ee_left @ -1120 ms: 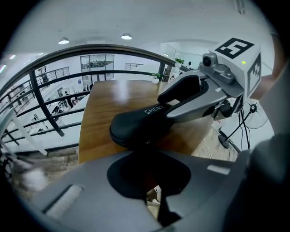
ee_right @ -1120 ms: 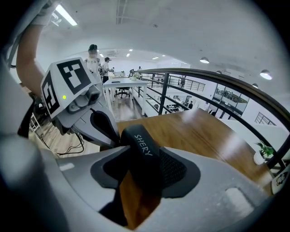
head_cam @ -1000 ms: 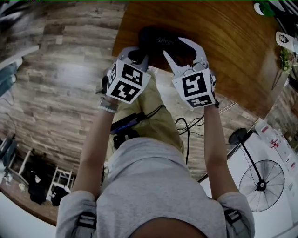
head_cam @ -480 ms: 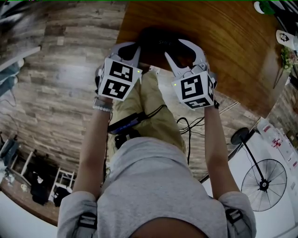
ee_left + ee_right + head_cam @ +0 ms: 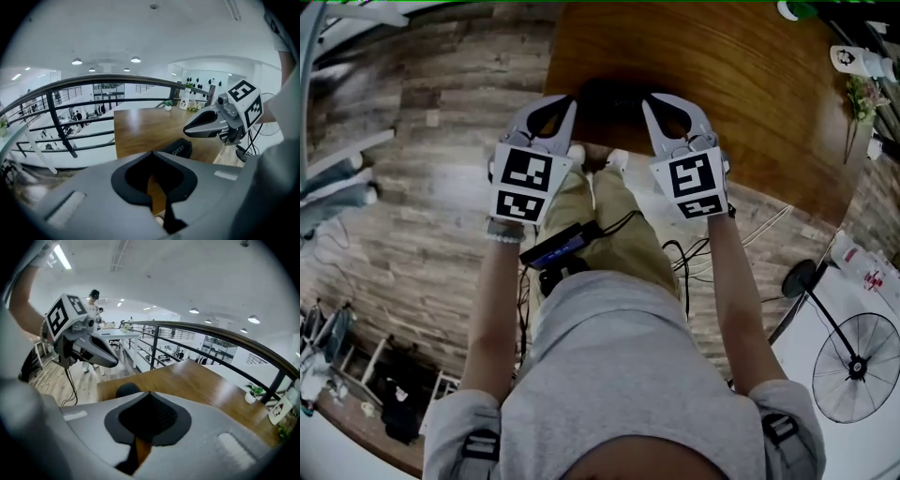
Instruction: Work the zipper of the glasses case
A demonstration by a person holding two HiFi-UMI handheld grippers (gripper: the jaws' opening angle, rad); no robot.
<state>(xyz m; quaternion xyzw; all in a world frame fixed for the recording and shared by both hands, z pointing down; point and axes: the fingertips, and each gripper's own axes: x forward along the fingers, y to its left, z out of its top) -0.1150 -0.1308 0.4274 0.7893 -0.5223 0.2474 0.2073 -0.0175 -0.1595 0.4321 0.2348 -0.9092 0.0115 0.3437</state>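
Note:
The black glasses case lies on the wooden table close to its near edge. It also shows in the left gripper view as a black case and in the right gripper view as a dark round end. My left gripper hovers just left of it, jaws together and empty. My right gripper hovers just right of it; its jaws are closing and stand together with nothing between them. Neither gripper touches the case. Each gripper sees the other: right gripper, left gripper.
The table's near edge runs under both grippers, with wood-plank floor below. A small potted plant and cards stand at the table's far right. A standing fan and cables are on the floor. A railing borders the far side.
My right gripper's jaws, wide open before, have closed with nothing in them. My left gripper has drifted left, off the case's end. Both now flank the case.

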